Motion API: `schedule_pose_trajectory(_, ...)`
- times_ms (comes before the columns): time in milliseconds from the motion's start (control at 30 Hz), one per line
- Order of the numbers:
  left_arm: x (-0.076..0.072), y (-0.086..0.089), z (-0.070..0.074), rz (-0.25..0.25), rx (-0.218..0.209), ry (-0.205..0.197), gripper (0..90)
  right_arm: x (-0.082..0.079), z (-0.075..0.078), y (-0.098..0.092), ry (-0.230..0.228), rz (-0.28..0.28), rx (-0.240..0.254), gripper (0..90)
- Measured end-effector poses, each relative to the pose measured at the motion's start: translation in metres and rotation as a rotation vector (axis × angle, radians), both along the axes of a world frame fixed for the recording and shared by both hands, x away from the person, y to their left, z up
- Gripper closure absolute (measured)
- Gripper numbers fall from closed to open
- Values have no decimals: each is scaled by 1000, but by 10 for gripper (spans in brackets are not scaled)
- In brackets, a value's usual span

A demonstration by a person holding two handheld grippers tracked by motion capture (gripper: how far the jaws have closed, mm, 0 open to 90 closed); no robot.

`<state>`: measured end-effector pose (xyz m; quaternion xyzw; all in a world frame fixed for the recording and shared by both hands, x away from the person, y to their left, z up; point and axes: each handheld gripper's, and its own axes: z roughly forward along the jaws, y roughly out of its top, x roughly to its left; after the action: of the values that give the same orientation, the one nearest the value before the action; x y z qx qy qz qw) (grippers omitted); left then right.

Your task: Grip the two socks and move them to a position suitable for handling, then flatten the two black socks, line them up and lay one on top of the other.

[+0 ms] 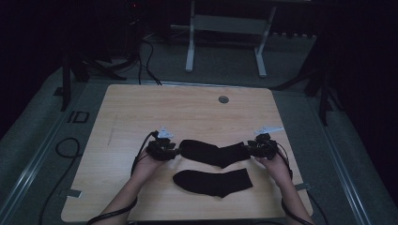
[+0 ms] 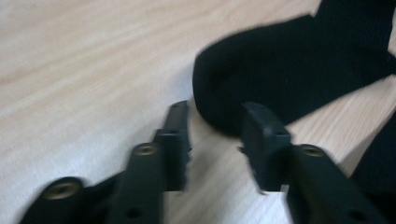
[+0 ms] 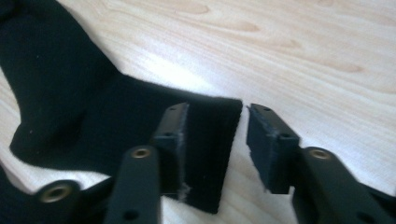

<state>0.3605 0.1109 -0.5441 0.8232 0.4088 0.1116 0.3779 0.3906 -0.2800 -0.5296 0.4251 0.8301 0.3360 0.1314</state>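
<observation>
1. High view: far sock [image 1: 213, 152] lies flat on the table [image 1: 141, 108], left gripper [image 1: 177, 151] and right gripper [image 1: 247, 149] at its ends, near sock [image 1: 213, 182] just below
2. Left gripper view: left gripper [image 2: 215, 128] jaws parted, sock toe [image 2: 280, 70] between them, not pinched
3. Right gripper view: right gripper [image 3: 217, 128] jaws parted over the cuff [image 3: 205, 140], loose

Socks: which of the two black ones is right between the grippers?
The farther sock, stretched between the left gripper and the right gripper. The nearer sock lies alone, closer to the person.
</observation>
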Motion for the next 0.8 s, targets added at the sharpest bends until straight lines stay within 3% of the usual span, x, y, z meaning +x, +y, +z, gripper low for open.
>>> schedule_pose_trajectory(100,7,0,0,9,-15,-9,500,4,1,1,7,-2,6,541)
schedule_pose_trajectory(167,12,-1,-2,19,-12,-8,487,8,1,2,42,-7,14,520)
schedule_pose_trajectory(233,14,-2,-3,24,-14,-8,487,10,0,3,43,-10,11,524)
schedule_pose_trajectory(300,20,-4,-4,25,-45,-7,487,14,-3,6,50,-18,-14,517)
schedule_pose_trajectory(400,24,-8,-5,18,-51,-8,490,18,-9,10,69,-28,-53,502)
schedule_pose_trajectory(533,31,-13,-9,16,-53,19,506,19,-15,14,80,-20,-81,511)
schedule_pose_trajectory(667,37,-18,-14,-7,-13,48,521,19,-17,18,74,-18,-91,567)
schedule_pose_trajectory(733,38,-21,-16,-12,-16,48,551,19,-17,20,67,-14,-92,606)
schedule_pose_trajectory(800,38,-23,-17,-25,-22,57,635,18,-17,21,57,-6,-96,646)
